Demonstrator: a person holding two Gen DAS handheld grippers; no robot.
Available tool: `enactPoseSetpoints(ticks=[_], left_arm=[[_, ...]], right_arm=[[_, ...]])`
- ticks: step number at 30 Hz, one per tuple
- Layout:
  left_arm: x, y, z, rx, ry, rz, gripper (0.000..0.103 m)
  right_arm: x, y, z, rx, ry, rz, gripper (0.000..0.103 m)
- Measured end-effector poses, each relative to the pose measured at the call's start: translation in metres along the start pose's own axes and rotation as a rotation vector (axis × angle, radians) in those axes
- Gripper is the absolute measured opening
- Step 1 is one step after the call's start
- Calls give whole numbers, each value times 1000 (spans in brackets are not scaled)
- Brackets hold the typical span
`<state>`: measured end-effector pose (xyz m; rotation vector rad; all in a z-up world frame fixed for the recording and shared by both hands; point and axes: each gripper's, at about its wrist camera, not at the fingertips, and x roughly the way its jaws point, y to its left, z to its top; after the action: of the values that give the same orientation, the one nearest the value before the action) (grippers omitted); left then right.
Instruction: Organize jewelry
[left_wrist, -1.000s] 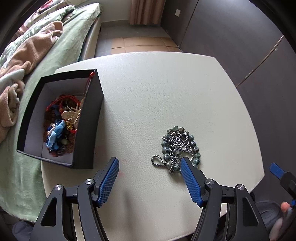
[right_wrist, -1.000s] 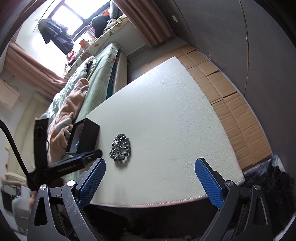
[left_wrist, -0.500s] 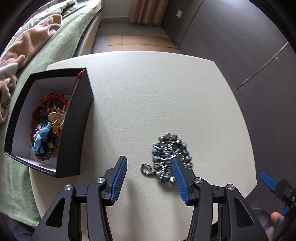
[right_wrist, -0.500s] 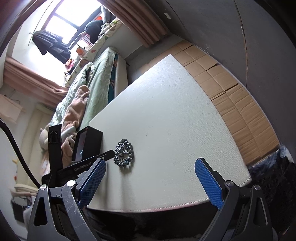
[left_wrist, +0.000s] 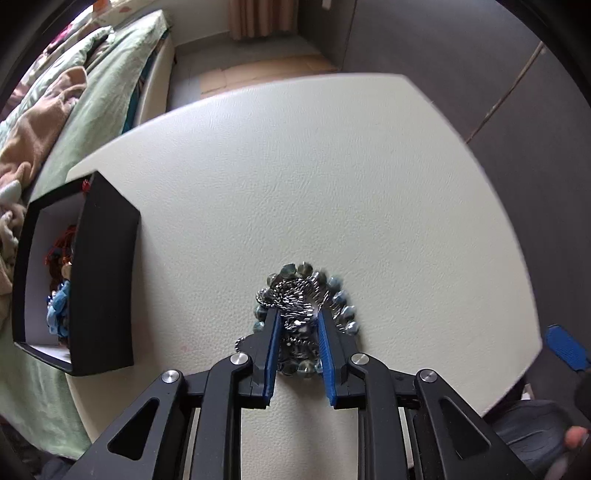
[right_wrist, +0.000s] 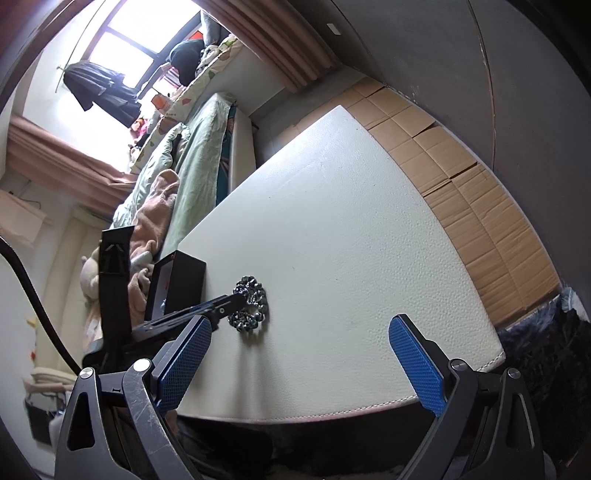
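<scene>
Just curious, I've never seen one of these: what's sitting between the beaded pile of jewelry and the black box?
Nothing: only bare white tabletop separates the bead-and-chain pile from the black box, seen in the left wrist view.

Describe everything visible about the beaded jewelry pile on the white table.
The beaded jewelry pile is a ring of round grey-blue, glassy-looking beads with a tangle of twisted silver-and-dark metal chain heaped in its middle and a small chain loop trailing left. It lies flat on the white, leather-textured table, right of the black box. The left gripper straddles its centre, blue pads narrowed around the chain, not clearly clamped.
</scene>
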<state>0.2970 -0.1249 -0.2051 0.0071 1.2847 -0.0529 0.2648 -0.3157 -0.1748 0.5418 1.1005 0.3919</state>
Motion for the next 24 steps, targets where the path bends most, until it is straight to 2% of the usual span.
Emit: enactPoseSetpoints(ticks=[2,7,11,12,19,22,24], left_arm=[[2,1,1,-7,-6,10,22],[0,16,2,-58,10,-55,21],[-25,26,0,-44,-50,-85,20],[-34,23,-1,-46,-60,-92,13],[-80,38,-1,-52,-152,-147,13],[-103,43,-1,-52,-194,-167,13],[-120,47,-2,-48,-229,-172,12]], right_arm=[[0,-1,0,0,0,2,97],[4,-1,1,-3,7,-3,97],[8,-1,2,5,21,22,97],[10,0,2,7,26,33,97],[29,17,5,-18,52,60,96],[41,28,4,-50,72,54,84],[51,36,3,-69,94,50,72]])
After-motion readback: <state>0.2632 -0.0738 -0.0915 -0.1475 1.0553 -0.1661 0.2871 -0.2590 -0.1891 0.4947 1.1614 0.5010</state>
